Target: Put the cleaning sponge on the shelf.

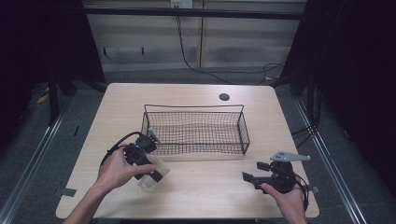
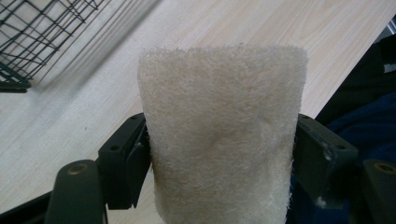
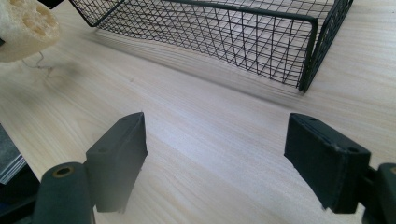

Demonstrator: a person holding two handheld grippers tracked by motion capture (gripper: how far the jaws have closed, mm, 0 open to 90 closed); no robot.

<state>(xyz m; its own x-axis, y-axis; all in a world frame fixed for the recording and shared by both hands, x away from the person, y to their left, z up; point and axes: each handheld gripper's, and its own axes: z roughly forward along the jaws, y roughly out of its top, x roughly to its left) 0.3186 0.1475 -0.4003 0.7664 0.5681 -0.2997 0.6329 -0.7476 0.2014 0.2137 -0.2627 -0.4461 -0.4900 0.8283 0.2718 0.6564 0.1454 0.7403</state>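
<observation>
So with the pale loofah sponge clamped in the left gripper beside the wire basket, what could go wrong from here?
1. The pale, fibrous loofah sponge is soft and squeezed only at its lower part by the left gripper; it may slip or twist out.
2. The black wire mesh basket has raised walls; a low carry could catch its near rim and shove it across the light wooden table.

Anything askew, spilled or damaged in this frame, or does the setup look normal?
Nothing stands out. The wire basket sits upright and square on the table, with nothing in it. The left gripper is clamped squarely on a pale loofah piece, which looks intact. The right gripper is open above bare wood. No spills or debris.
</observation>
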